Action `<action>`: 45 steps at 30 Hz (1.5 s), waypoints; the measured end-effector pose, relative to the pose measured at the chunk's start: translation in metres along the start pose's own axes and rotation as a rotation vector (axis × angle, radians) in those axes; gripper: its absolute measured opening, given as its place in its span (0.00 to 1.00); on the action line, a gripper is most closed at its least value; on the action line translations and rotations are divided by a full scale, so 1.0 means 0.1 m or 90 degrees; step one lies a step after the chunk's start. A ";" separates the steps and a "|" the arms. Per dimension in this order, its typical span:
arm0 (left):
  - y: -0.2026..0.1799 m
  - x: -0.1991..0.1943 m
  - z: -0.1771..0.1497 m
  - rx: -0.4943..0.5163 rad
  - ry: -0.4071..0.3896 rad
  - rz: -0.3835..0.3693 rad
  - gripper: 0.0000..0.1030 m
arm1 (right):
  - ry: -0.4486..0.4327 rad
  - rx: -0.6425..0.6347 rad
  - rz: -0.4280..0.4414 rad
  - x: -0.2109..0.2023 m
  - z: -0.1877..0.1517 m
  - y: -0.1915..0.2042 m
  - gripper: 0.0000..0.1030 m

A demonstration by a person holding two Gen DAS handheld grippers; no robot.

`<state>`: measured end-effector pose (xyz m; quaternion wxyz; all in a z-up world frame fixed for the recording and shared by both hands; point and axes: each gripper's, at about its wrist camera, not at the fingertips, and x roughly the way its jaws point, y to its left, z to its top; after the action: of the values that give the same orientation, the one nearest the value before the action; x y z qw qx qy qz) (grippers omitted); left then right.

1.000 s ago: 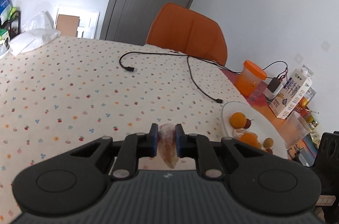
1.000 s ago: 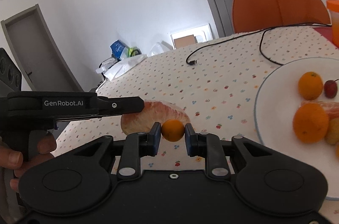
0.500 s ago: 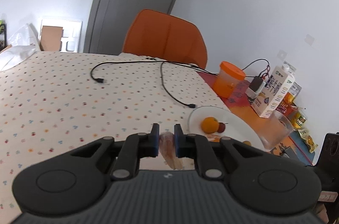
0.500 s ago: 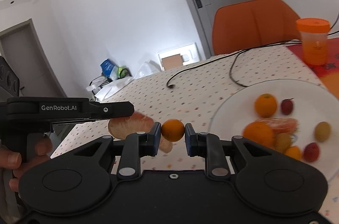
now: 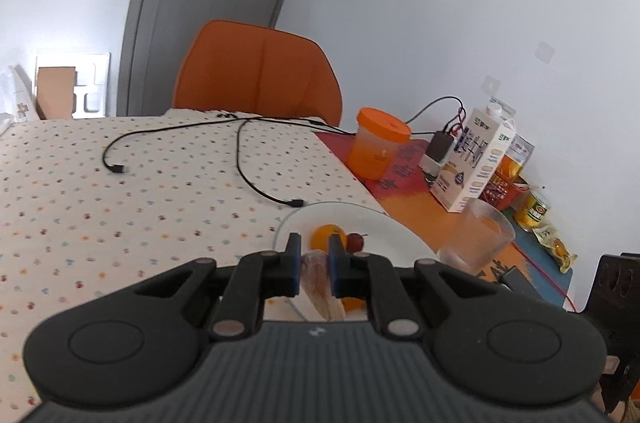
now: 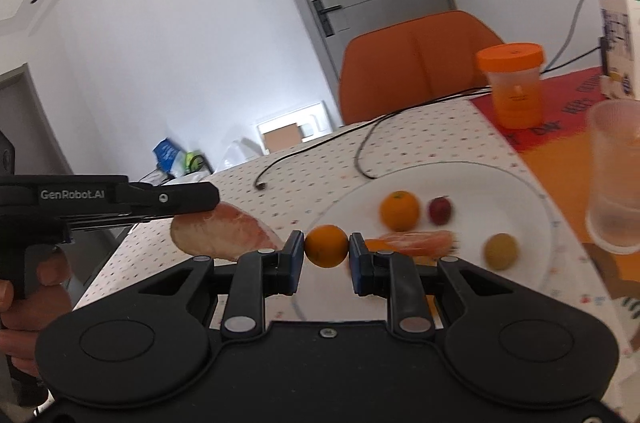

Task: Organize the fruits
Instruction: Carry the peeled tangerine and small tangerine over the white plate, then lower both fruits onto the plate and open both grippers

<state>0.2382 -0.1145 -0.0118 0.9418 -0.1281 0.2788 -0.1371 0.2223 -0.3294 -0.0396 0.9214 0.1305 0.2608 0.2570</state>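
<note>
Where a dotted tablecloth (image 5: 120,207) covers the table | plate (image 6: 532,223) holds fruit | left gripper (image 5: 314,265) clenches grapefruit wedge (image 6: 224,233) | right gripper (image 6: 326,249) clenches small orange (image 6: 326,247)

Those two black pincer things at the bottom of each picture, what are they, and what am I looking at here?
They are hand-held grippers: a person holds one in each hand, and each carries a camera looking forward along its two fingers. So one picture is the left tool's view, the other the right's.

The left hand-held gripper is shut on a pale pink grapefruit wedge; the right-hand view shows the same wedge from the side. The right hand-held gripper is shut on a small orange.

Ahead, on the dotted tablecloth, is a white plate with an orange, a red fruit, a yellowish fruit and a peeled segment. Nearby are an orange-lidded jar, a milk carton, a plastic cup and black cables.
</note>
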 end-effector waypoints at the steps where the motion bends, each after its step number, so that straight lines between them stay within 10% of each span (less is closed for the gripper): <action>1: -0.02 0.03 0.00 0.001 0.004 -0.003 0.11 | -0.001 0.003 -0.004 -0.01 0.00 -0.04 0.22; 18: -0.27 0.49 -0.19 0.004 0.076 -0.059 0.12 | -0.009 0.033 -0.059 -0.09 -0.03 -0.51 0.22; 32: 0.05 0.30 -0.08 -0.004 0.020 0.049 0.61 | -0.006 0.021 -0.060 0.06 0.07 -0.50 0.23; 42: 0.14 0.09 -0.10 0.008 0.007 0.096 0.83 | -0.026 0.038 -0.076 -0.08 0.15 -0.45 0.36; 45: 0.15 0.03 -0.11 0.010 0.009 0.106 0.84 | -0.023 0.043 -0.076 -0.13 0.12 -0.40 0.53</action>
<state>0.2371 -0.1028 -0.0272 0.9489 -0.0964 0.2941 -0.0612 0.2357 -0.3716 -0.0391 0.9347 0.1504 0.2597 0.1906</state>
